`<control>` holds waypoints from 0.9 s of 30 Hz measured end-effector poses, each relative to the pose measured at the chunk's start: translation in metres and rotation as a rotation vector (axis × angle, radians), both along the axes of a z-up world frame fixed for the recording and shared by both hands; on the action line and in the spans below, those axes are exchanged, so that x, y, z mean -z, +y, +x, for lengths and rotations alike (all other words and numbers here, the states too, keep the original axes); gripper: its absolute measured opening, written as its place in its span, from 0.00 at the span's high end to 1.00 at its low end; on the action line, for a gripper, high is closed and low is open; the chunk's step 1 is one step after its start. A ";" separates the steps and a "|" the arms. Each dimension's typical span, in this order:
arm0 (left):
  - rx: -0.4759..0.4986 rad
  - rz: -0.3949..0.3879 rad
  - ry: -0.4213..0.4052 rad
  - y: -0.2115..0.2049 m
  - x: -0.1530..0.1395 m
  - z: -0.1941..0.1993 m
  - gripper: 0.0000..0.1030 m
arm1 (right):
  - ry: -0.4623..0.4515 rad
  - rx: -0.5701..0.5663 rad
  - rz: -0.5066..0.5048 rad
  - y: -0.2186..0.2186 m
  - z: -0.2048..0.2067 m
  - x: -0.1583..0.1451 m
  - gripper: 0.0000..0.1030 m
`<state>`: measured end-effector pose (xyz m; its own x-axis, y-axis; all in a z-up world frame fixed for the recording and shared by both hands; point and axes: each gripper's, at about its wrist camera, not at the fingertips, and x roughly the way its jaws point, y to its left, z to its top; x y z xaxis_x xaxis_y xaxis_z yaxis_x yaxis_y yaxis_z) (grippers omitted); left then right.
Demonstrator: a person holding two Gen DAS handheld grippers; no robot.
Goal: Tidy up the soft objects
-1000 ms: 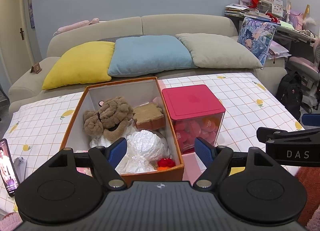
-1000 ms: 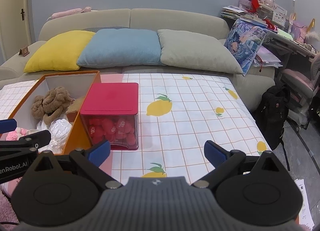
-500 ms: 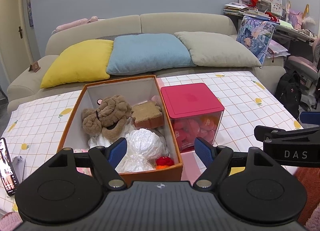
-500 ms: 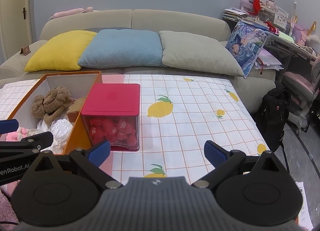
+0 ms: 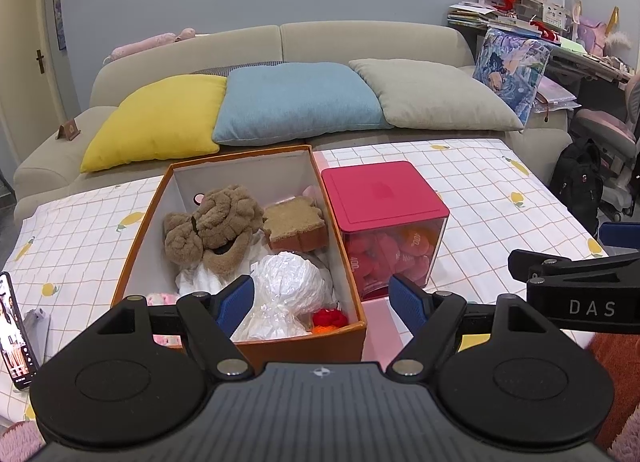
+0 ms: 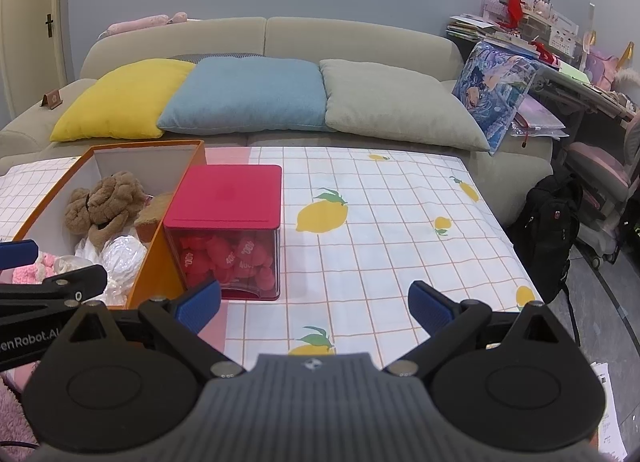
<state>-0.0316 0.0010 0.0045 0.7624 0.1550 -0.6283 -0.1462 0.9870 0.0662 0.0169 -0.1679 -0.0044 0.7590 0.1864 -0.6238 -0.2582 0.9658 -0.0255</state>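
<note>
An orange box (image 5: 140,229) (image 6: 160,258) stands on the table and holds soft things: a brown plush toy (image 5: 212,225) (image 6: 104,205), a toast-shaped plush (image 5: 294,221), a white bagged bundle (image 5: 288,290), a small red item (image 5: 330,318) and a pink fluffy item (image 6: 32,272). My left gripper (image 5: 322,304) is open and empty, hovering just before the box's near end. My right gripper (image 6: 316,302) is open and empty above the tablecloth, right of the box.
A clear bin with a red lid (image 5: 380,197) (image 6: 228,193), full of red soft pieces, stands against the box's right side. A phone (image 5: 14,334) lies at the table's left edge. A sofa with yellow, blue and grey pillows (image 6: 248,97) is behind. A black backpack (image 6: 548,229) sits right.
Both grippers have drifted back and up slightly, so the box and bin sit a little lower and farther in view. Jaws stay open.
</note>
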 end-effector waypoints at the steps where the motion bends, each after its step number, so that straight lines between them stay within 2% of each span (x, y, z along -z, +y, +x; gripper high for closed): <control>1: 0.001 0.001 0.000 0.000 0.000 0.000 0.13 | 0.001 0.000 0.000 0.000 0.000 0.000 0.05; 27: 0.001 0.001 -0.001 0.001 -0.001 -0.001 0.13 | 0.012 -0.004 0.000 0.000 -0.001 0.005 0.05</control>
